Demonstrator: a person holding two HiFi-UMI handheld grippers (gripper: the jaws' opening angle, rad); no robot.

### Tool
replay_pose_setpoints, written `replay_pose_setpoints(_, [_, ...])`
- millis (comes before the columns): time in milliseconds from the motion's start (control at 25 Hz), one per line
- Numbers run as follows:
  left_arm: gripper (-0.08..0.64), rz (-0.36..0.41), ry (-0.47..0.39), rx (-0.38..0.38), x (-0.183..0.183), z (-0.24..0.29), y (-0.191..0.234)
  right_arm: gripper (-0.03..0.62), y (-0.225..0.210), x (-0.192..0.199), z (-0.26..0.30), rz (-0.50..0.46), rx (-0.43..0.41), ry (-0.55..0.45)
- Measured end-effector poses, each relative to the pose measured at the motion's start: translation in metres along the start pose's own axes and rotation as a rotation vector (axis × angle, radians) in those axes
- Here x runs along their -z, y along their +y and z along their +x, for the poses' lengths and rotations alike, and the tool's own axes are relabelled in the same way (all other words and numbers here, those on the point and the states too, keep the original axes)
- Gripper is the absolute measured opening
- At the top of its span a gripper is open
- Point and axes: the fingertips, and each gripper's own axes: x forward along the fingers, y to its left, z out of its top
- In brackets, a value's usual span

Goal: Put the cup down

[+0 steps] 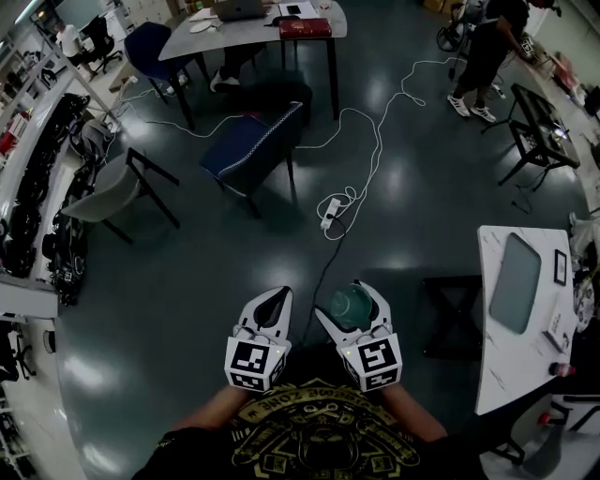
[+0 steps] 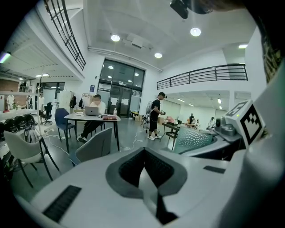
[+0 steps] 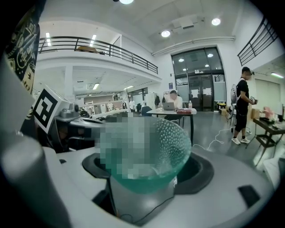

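A: Biggest stuff first?
B: Dark glossy floor (image 1: 422, 187) filling most of the head view; grey surface (image 1: 253, 33) at top, carrying a laptop (image 1: 239, 9) and a red flat item (image 1: 305, 27); white surface (image 1: 502, 375) at the right edge, carrying a grey-green rectangular pad (image 1: 516, 281).
A: Seating, cords?
B: Blue chair (image 1: 251, 145) mid-floor; grey chair (image 1: 103, 192) to its left; white cable (image 1: 375, 141) snaking across the floor down to a power strip (image 1: 330, 212).
A: Grippers?
B: Both low centre, just in front of the torso, side by side, apart from each other; left gripper (image 1: 278, 300) with jaws pressed together and nothing between, same in the left gripper view (image 2: 144, 167); right gripper (image 1: 352, 296) clamped on the cup, jaws either side of its base in the right gripper view (image 3: 142, 178).
A: Cup location?
B: Teal see-through dimpled cup (image 1: 347, 309), base down between the right gripper's jaws, rim flaring up and outward (image 3: 171, 142); up in the air over the floor, well apart from the white surface; also showing at the right of the left gripper view (image 2: 191, 140).
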Motion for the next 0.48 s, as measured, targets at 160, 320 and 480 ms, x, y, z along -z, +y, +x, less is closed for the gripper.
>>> replay_pose_setpoints(160, [0.008, 0.015, 0.000, 0.027, -0.001, 0.018, -0.028, 0.385, -0.025, 0.014, -0.020, 0.009, 0.017, -0.016])
replay_pose_setpoints(320, [0.009, 0.052, 0.002, 0.075, -0.008, 0.043, -0.059, 0.385, -0.058, 0.013, -0.042, 0.027, 0.079, -0.044])
replay_pose_setpoints(480, [0.009, 0.109, -0.001, 0.135, -0.015, 0.062, -0.090, 0.385, -0.078, 0.024, -0.059, 0.034, 0.108, -0.054])
